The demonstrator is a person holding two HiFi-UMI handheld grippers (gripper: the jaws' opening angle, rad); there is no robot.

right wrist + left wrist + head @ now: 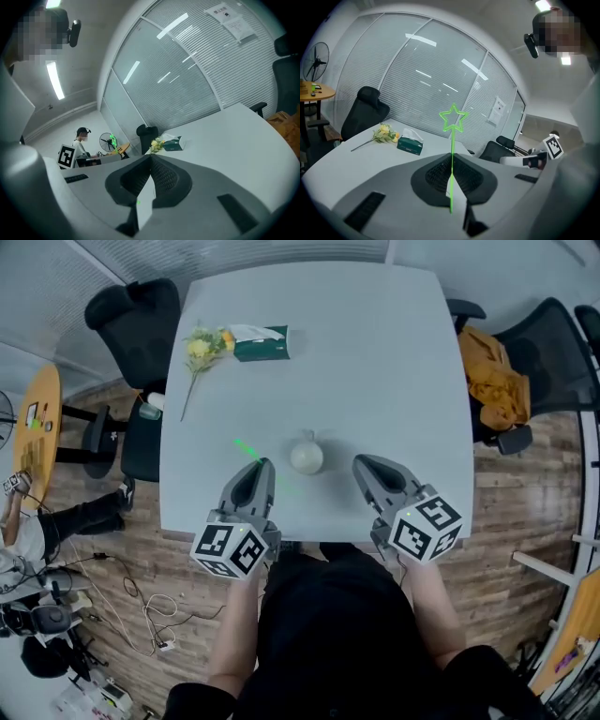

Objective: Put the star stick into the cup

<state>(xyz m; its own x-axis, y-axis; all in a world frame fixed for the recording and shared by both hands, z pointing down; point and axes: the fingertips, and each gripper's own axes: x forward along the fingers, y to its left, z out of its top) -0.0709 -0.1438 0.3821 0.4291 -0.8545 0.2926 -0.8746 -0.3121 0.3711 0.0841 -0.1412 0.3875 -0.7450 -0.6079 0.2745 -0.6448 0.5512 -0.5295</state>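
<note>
- My left gripper (261,465) has its fingers clamped on the star stick (451,145), with the star above the tips.
- My right gripper (362,463) has its fingers pressed together, holding nothing.
- The cup (307,457) stands between both fingertips.

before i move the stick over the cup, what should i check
1. Left gripper shut on stick: ok.
2. Stick straight along the jaws, star end out front: ok.
3. Cup standing on the table, touched by neither gripper: ok.
4. Right gripper shut and empty, beside the cup, not over it: ok.
5. Cup's inside free of other things: cannot tell.
6. Flowers and tissue pack at the far side, out of the path: ok.
</note>
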